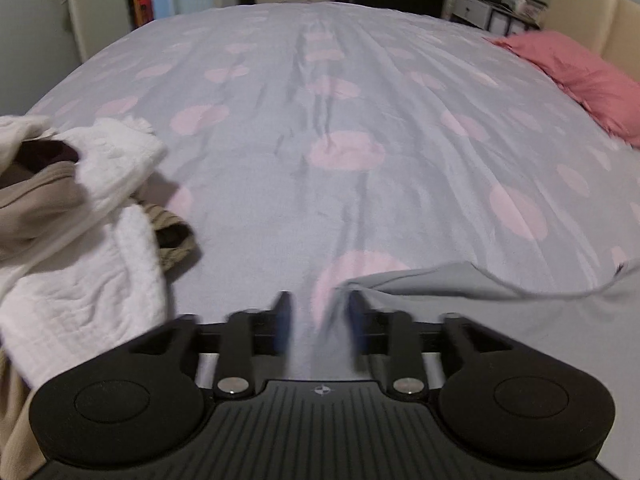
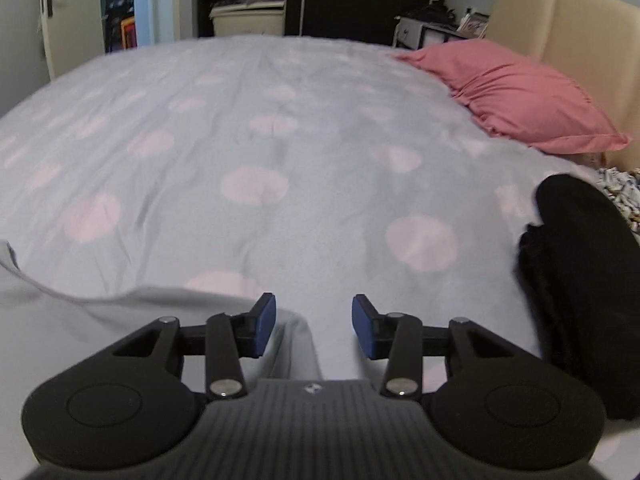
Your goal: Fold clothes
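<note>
left tongs [image 1: 320,322] and right tongs [image 2: 314,326] both spread, nothing pinched — each sits over a near corner of the grey garment [image 1: 460,292], which lies flat on the bed [image 1: 320,120], probably laid out for folding. unfolded pile [image 1: 80,216] waits left; black item [image 2: 580,280] right.

My left gripper [image 1: 320,322]: matte black body, ribbed grey-black plate at centre with a small crosshair mark near its front edge. A round black housing with an inset disc sits either side of the plate. Black linkage arms pivot on silver screws. Blue pads on the fingertips [image 1: 282,320], blurred. Right gripper [image 2: 314,324]: same build, blue pads [image 2: 265,322] sharp here.
</note>
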